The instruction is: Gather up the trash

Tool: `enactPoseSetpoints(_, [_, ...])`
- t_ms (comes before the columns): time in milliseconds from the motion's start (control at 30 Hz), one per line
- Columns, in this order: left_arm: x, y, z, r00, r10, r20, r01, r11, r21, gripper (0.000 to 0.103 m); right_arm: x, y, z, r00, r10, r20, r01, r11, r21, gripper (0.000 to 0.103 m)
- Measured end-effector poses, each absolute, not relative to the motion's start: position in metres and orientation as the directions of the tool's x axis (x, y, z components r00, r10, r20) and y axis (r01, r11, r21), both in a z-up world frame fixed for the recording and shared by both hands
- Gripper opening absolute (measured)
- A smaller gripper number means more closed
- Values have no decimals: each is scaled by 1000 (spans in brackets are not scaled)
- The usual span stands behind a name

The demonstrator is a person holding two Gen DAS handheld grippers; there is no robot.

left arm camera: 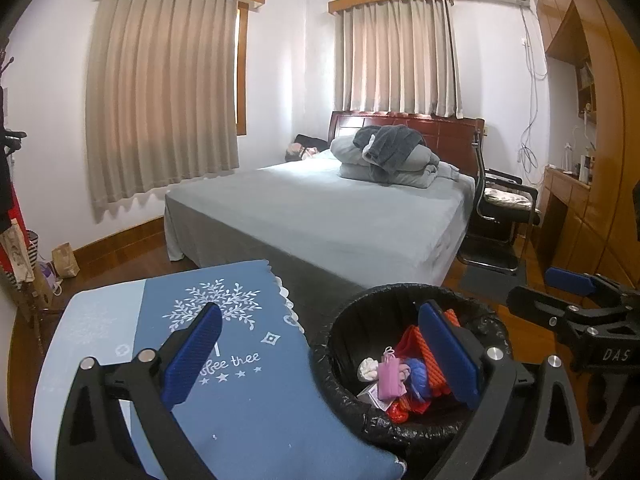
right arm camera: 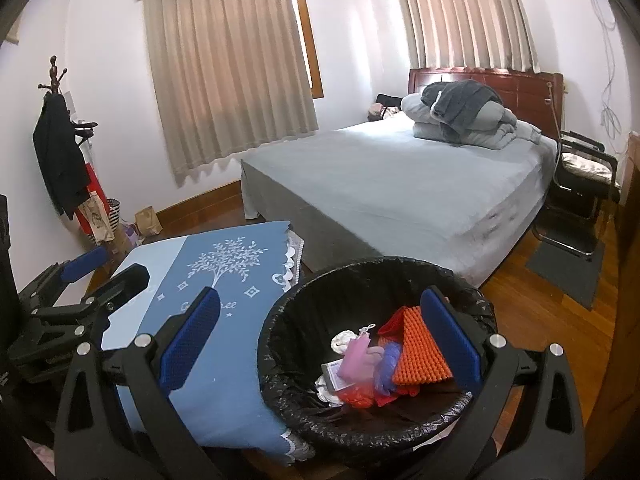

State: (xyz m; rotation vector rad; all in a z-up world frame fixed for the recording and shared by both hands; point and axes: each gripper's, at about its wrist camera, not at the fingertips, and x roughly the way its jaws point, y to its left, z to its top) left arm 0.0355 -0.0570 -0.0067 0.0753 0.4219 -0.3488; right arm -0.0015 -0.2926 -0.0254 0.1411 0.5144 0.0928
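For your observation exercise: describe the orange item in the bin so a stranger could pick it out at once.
Start at the bed, then drop to the black-lined bin at its foot. Among the trash on the right lies a flat orange sheet; unlike the pink, blue and white scraps beside it, it is covered in rows of raised bumps.

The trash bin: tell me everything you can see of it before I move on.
The trash bin is round and lined with a crinkled black plastic bag folded over its rim. It stands upright on the wooden floor, beside the blue-covered table and near the bed's foot. Inside lie an orange ridged sheet, pink, blue and red wrappers and white crumpled paper. Neither gripper touches it.
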Motion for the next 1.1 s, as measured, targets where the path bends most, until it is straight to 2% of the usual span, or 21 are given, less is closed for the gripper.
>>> enactPoseSetpoints(1100, [33,-57,-5,856,-314,-411,345,939,1,97,-2,-292,-26,867,122,-484,-52,986,157,98])
